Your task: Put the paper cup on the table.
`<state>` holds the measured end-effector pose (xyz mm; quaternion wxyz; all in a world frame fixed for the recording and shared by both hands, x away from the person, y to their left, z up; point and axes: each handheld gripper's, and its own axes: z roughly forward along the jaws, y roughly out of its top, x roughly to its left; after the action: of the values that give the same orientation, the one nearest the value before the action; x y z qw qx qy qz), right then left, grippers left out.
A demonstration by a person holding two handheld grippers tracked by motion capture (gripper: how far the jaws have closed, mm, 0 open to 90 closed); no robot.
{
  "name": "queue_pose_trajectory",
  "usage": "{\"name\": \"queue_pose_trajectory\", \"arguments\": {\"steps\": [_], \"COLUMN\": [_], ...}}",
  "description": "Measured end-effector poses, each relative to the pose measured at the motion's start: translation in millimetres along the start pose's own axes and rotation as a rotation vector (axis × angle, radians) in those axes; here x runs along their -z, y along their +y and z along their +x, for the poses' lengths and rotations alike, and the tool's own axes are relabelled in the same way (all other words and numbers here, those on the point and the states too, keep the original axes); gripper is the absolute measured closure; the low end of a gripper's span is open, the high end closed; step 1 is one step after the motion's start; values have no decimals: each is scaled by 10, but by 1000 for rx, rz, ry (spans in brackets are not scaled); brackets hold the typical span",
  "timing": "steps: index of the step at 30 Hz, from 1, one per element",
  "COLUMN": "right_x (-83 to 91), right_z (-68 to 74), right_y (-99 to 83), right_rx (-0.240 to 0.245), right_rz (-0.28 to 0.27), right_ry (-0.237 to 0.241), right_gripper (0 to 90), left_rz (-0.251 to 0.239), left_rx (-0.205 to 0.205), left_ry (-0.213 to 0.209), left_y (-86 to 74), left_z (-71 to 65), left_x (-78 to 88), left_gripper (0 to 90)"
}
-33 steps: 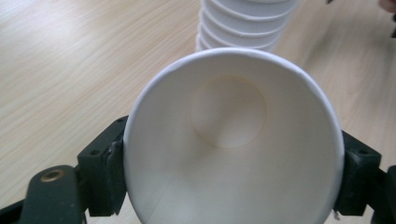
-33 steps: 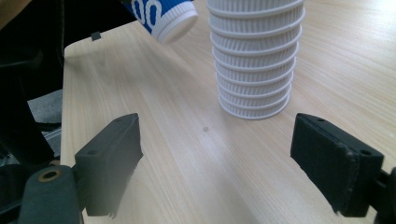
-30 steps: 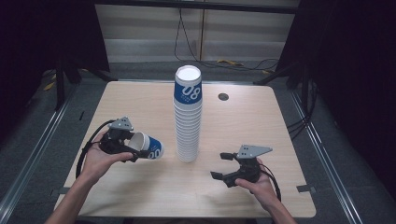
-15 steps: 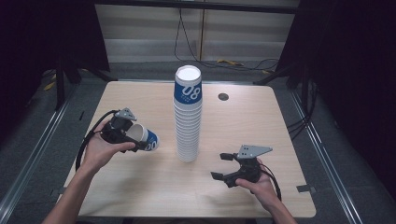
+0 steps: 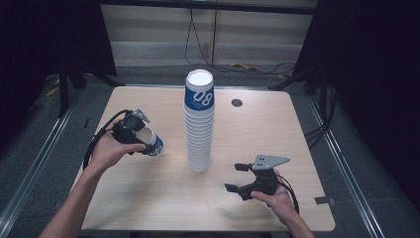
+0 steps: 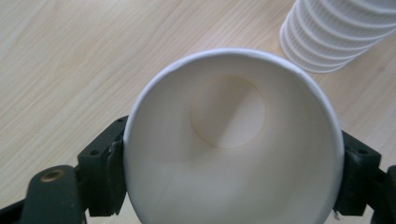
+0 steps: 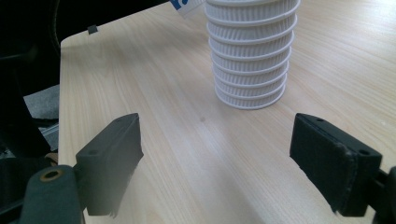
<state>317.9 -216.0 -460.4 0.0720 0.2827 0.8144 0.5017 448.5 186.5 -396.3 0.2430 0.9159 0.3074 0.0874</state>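
A tall stack of white ribbed paper cups (image 5: 199, 124), its top cup printed blue, stands at the middle of the wooden table (image 5: 277, 134). Left of it, my left gripper (image 5: 143, 140) is shut on a single blue-and-white paper cup (image 5: 151, 143), held tilted above the table. In the left gripper view the cup's white inside (image 6: 229, 154) faces the camera with a jaw pressed on each side, and the stack's base (image 6: 336, 32) is at the upper right. Right of the stack and nearer the front edge, my right gripper (image 5: 238, 177) is open and holds nothing; its jaws (image 7: 224, 154) point at the stack's base (image 7: 252, 51).
A small dark round disc (image 5: 236, 102) lies on the table behind the stack to the right. A black cable (image 5: 96, 144) loops from the left gripper over the table's left edge. A bit of dark tape (image 5: 321, 200) sits near the front right corner.
My left gripper has carried the cup a little farther from the person and slightly up. The right gripper has stayed where it was.
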Motion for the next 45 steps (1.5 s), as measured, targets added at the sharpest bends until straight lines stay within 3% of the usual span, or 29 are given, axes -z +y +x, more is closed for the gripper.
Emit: {"name": "queue_pose_trajectory", "arguments": {"steps": [5,9,12,16,20,28,34,45], "right_x": [6,18,12,24,25,15,6,6], "right_z": [-29,-47,-54,-84,-108,-99,-106,-100], "right_y": [-4,-13,-14,-16,-23,-25,-27,-26], "right_rx": [-6,-12,-14,-21,-36,-38,-54,-52], "right_rz": [3,-1,1,-5,-4,-3,-10,-9], "right_ry": [-14,-18,-20,-25,-29,-15,-5,-6], "right_gripper": [157,156,156,154,154,155,153,139], "left_rz": [61,94,103,168,188,218,214,198], "left_rx": [37,34,36,16,11,-6,-38,-44], "left_ry": [10,9,40,40,33,39,50,71], "left_y": [-42,-52,-43,-43,-41,12,86,86], "left_z": [150,172,217,237,245,225,209,216], "left_x": [-131,-188,-192,-231,-283,-320,-400,-494], "left_gripper": [177,176,175,173,170,158,148,142]}}
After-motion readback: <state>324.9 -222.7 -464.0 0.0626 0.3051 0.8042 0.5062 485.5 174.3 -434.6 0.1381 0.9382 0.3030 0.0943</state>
